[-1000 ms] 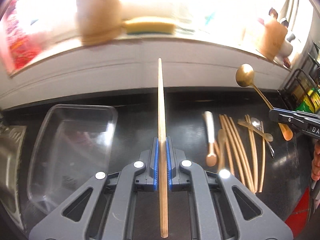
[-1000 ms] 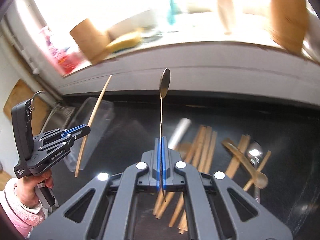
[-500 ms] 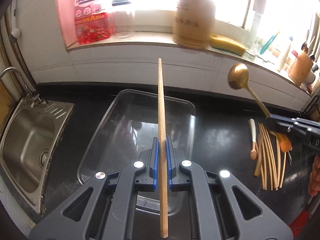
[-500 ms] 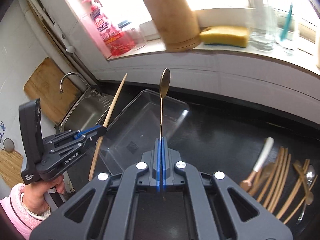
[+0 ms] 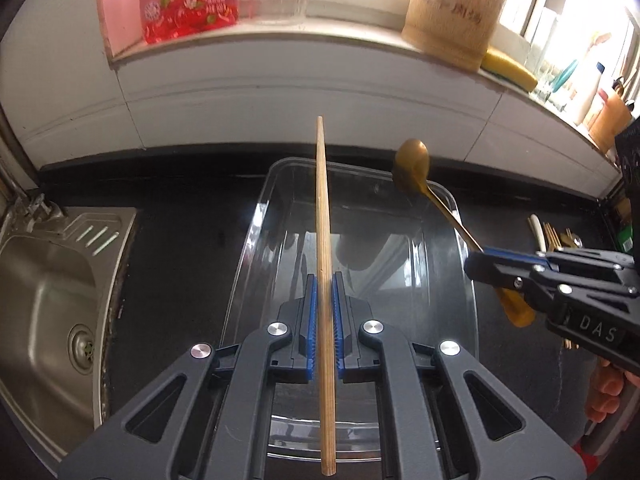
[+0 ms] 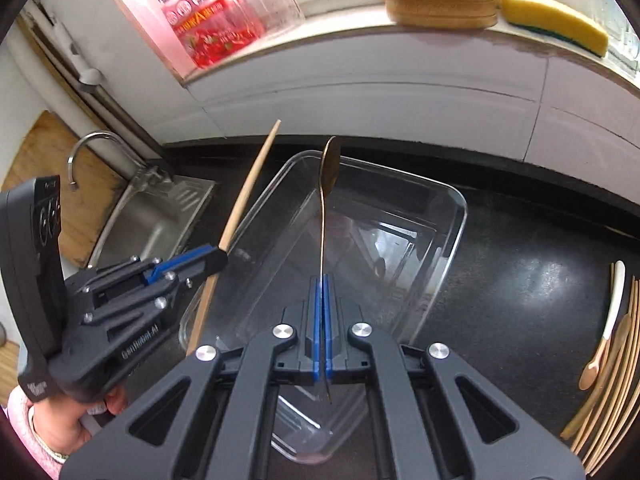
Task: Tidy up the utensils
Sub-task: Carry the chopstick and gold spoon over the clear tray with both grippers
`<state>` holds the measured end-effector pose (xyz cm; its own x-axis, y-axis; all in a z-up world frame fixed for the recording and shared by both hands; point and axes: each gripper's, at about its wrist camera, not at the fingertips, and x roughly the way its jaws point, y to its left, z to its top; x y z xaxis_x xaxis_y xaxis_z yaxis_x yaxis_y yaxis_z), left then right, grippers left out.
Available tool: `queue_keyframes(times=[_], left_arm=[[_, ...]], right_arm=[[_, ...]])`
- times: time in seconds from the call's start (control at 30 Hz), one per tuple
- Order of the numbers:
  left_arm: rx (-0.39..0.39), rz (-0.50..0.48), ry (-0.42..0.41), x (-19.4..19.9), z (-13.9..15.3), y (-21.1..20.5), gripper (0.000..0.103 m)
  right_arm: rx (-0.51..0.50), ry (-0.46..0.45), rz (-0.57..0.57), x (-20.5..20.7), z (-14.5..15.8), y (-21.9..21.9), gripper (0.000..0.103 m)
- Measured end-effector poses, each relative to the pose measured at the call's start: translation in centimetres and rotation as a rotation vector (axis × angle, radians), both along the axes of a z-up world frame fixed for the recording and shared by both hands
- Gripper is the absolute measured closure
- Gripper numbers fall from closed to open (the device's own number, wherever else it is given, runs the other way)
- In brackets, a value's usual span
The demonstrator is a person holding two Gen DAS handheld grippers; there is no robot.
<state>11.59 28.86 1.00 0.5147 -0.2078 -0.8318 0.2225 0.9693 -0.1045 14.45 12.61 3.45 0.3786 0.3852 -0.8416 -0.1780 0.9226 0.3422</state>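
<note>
My left gripper is clamped on a wooden chopstick and my right gripper on a gold spoon. A second ago both hung over the utensil pile, with the clear plastic bin off to the left. Now the bin lies directly beneath and ahead of both sets of fingers, the pile well off to the right. I judge the carry finished and release into the bin next.
</note>
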Motion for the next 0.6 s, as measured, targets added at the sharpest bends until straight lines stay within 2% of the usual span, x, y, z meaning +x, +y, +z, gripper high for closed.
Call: queue_keyframes(times=[0.33, 0.6], left_arm=[[-0.005, -0.089, 0.039, -0.2, -1.9, -0.2, 0.096], [-0.013, -0.091, 0.046, 0.4, -3.0, -0.5, 0.096]], right_arm=[[-0.058, 0.013, -0.045, 1.6, -0.9, 1.5, 0.101], [-0.098, 0.041, -0.06, 1.9, -2.1, 2.0, 0.101]])
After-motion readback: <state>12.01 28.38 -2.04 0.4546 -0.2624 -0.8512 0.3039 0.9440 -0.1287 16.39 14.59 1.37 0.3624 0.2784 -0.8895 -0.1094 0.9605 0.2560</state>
